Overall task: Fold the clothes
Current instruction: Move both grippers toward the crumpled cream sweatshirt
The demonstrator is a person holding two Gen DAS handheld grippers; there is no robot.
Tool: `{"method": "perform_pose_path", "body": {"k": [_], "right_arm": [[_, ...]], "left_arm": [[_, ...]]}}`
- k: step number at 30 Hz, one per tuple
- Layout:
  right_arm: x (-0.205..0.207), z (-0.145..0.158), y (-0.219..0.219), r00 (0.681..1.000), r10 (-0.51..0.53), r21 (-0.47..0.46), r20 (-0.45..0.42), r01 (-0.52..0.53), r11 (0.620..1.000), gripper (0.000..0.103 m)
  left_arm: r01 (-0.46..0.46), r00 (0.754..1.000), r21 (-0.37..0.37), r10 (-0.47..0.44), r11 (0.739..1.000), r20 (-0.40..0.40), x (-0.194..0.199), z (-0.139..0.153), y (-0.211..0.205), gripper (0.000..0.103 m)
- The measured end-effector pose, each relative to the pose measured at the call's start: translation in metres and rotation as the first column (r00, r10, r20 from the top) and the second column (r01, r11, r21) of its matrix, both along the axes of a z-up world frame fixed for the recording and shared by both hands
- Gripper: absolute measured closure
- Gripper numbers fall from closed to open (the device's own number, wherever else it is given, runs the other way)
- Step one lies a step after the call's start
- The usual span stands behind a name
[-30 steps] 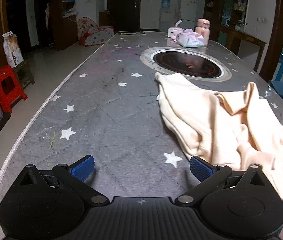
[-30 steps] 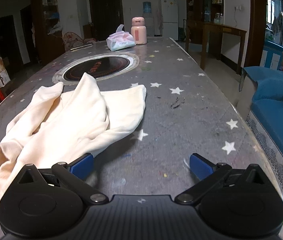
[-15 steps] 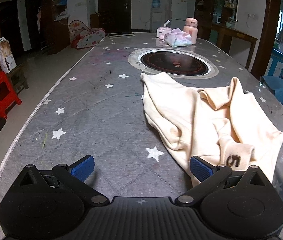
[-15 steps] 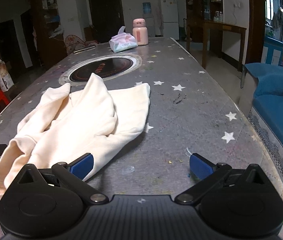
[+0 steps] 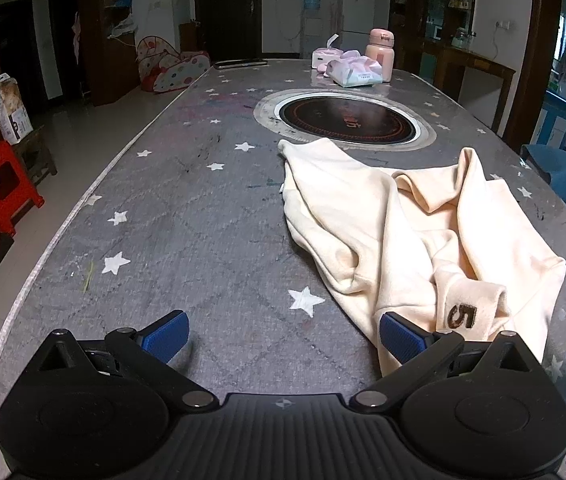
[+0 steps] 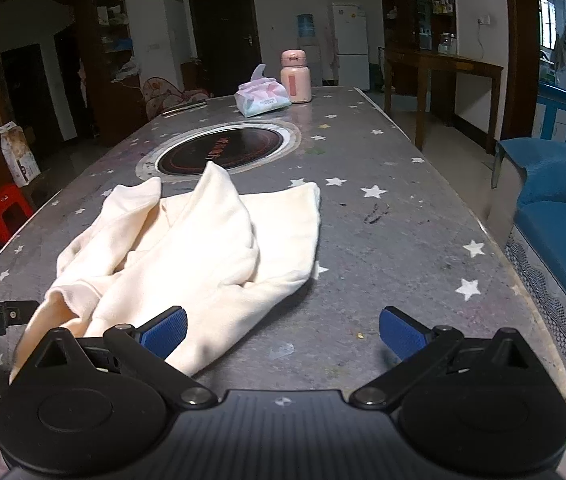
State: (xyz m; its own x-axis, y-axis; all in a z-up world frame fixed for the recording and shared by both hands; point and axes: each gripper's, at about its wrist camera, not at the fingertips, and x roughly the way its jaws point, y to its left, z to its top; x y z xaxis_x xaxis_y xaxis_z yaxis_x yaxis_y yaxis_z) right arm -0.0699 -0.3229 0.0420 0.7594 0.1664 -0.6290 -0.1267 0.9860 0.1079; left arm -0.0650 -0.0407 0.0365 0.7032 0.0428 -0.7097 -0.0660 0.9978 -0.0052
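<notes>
The left hand-held gripper (image 5: 283, 332) has its two blue fingers spread wide and holds nothing. Its right finger (image 5: 401, 338) is just at the near edge of the cream garment (image 5: 383, 216), in front of a cuff that carries a dark number 5 (image 5: 461, 316); whether it touches the cloth, I cannot tell. Its left finger stands over bare bench (image 5: 203, 220).

The right hand-held gripper (image 6: 283, 330) is also wide and empty. Its left finger (image 6: 165, 330) is over the near corner of the garment (image 6: 219, 248), and its right finger is over the bare grey surface.

The garment lies crumpled and unfolded on the bench (image 6: 403, 240), between the two hand-held grippers, with folds standing up in the middle. Its far edge reaches near the round black cooktop (image 5: 347, 118) set into the bench. The bench cover is grey with white stars.

At the far end of the bench stand a pink bottle (image 6: 295, 77) and, just beside it, a pack of tissues (image 6: 261, 98). A blue sofa (image 6: 563, 208) is to the right of the bench, and a red stool (image 5: 3, 184) is on the floor to the left
</notes>
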Motion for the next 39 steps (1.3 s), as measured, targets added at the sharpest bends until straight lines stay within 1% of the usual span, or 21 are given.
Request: {"method": "perform_pose_path", "body": {"k": [39], "right_arm": [[0.008,-0.002,0.025,0.995,0.095,0.021,-0.003,-0.095,0.995,0.0]], "left_arm": [[0.028,0.999,0.018,-0.027,0.999,-0.02,0.007,0.002,-0.016,0.0]]}}
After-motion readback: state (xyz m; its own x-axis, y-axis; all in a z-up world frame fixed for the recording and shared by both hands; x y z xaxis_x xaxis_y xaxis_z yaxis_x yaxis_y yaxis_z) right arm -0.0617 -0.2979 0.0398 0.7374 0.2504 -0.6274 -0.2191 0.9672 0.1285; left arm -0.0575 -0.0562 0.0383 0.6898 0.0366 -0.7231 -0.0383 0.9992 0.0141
